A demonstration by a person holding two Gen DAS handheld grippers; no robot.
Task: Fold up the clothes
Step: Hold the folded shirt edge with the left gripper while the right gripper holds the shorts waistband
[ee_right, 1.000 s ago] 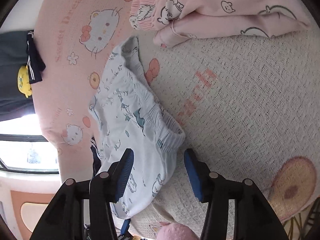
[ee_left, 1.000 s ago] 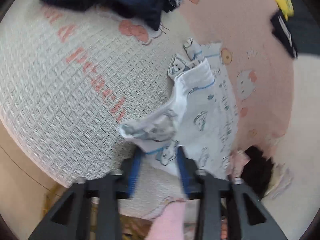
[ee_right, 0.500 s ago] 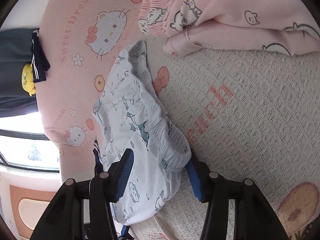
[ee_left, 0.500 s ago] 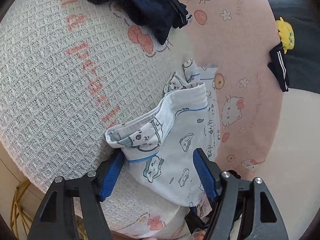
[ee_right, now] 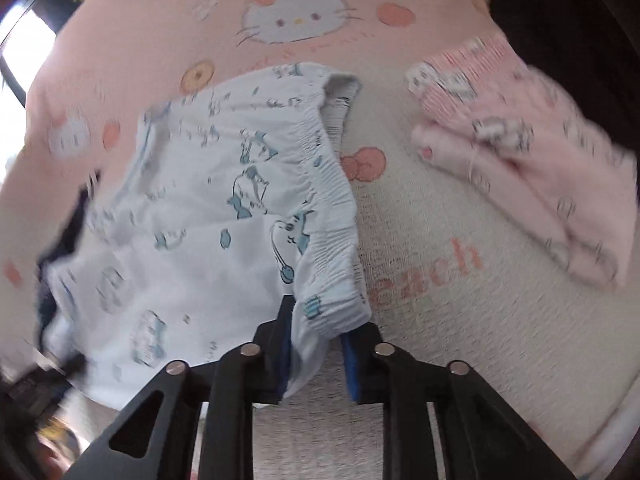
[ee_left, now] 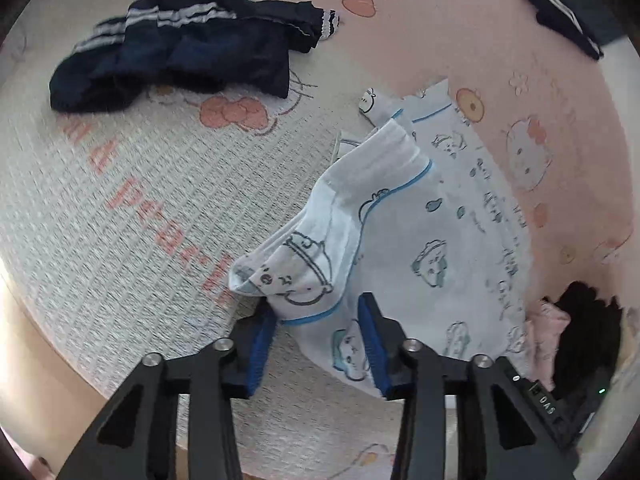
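Where the pink cartoon-cat blanket (ee_left: 460,40) meets its waffle-weave cream part with pink lettering, the bed covering fills both views, and on it lie all the clothes. Largest of them are the white printed shorts (ee_left: 420,240), spread near the middle, their gathered waistband (ee_right: 332,216) toward the right wrist view's centre and a blue-piped leg hem folded up in the left wrist view. A navy garment with white stripes (ee_left: 180,48) lies crumpled beyond the shorts, well apart from them. Folded pink pyjamas (ee_right: 520,160) rest to the right of the waistband, apart from it. The left tongs (ee_left: 320,336) are closing, their blue pads against the piped hem between them. The right tongs (ee_right: 316,344) are closing too, pinching the waistband's corner, which bunches between the pads.
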